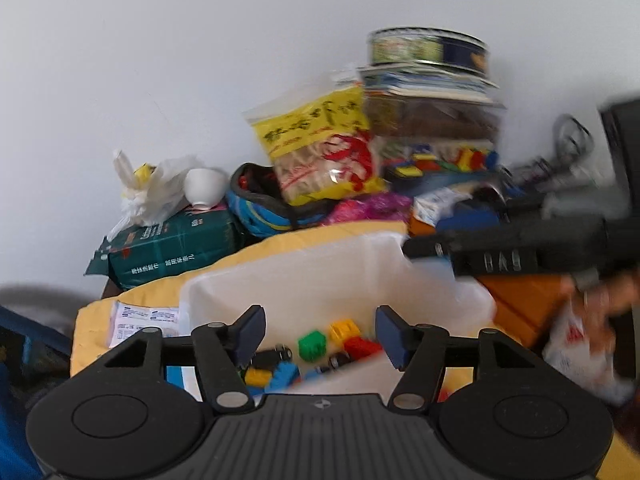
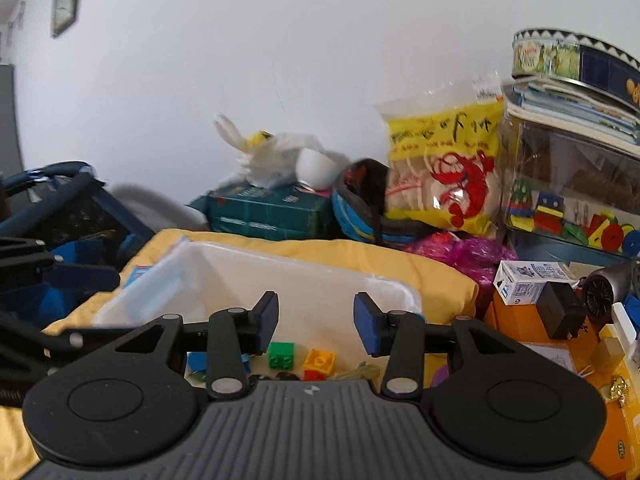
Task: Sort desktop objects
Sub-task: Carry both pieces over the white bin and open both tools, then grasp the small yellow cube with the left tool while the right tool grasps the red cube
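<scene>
A white plastic bin [image 1: 320, 276] [image 2: 256, 276] sits on a yellow cushion [image 1: 304, 240] [image 2: 360, 256]. Inside lie several toy bricks, among them a green brick [image 1: 312, 345] [image 2: 281, 355], a yellow one [image 1: 343, 330] [image 2: 319, 361] and a red one [image 1: 362, 347]. My left gripper [image 1: 320, 334] hangs open over the bin with nothing between its blue pads. My right gripper [image 2: 316, 322] is also open and empty above the bin's near side. In the left wrist view the right gripper's black body [image 1: 500, 248] shows blurred at the bin's right.
Behind the bin stand a green tissue pack [image 2: 268, 212], a white cup [image 2: 316, 168], a blue pouch [image 2: 360, 220], a yellow shrimp-snack bag [image 2: 444, 172] and a clear toy box [image 2: 572, 200] under books and a round tin [image 2: 572, 56]. An orange box [image 2: 552, 344] lies right.
</scene>
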The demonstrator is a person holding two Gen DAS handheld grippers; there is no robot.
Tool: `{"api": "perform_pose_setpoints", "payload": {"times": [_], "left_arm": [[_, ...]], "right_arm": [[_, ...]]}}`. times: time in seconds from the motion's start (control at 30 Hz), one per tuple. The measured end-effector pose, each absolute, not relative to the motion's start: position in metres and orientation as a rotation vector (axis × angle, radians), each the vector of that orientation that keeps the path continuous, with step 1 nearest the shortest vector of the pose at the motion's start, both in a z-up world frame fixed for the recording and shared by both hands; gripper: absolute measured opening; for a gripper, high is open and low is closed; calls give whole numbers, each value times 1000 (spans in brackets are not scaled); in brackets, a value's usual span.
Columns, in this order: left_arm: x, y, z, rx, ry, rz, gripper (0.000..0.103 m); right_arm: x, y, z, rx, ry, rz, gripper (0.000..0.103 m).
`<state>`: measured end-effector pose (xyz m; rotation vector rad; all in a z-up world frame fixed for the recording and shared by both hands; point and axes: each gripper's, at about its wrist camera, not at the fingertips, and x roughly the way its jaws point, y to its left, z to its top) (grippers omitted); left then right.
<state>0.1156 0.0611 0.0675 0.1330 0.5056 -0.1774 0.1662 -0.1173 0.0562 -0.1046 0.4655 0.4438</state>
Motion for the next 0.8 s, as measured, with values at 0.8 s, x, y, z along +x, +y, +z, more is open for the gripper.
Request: {"api": "perform_pose_setpoints", "payload": {"times": [0.8], "left_arm": [[7, -10, -54, 105, 857, -519, 54]], "right_arm": [[66, -187, -54, -124, 758, 394, 47]]}}
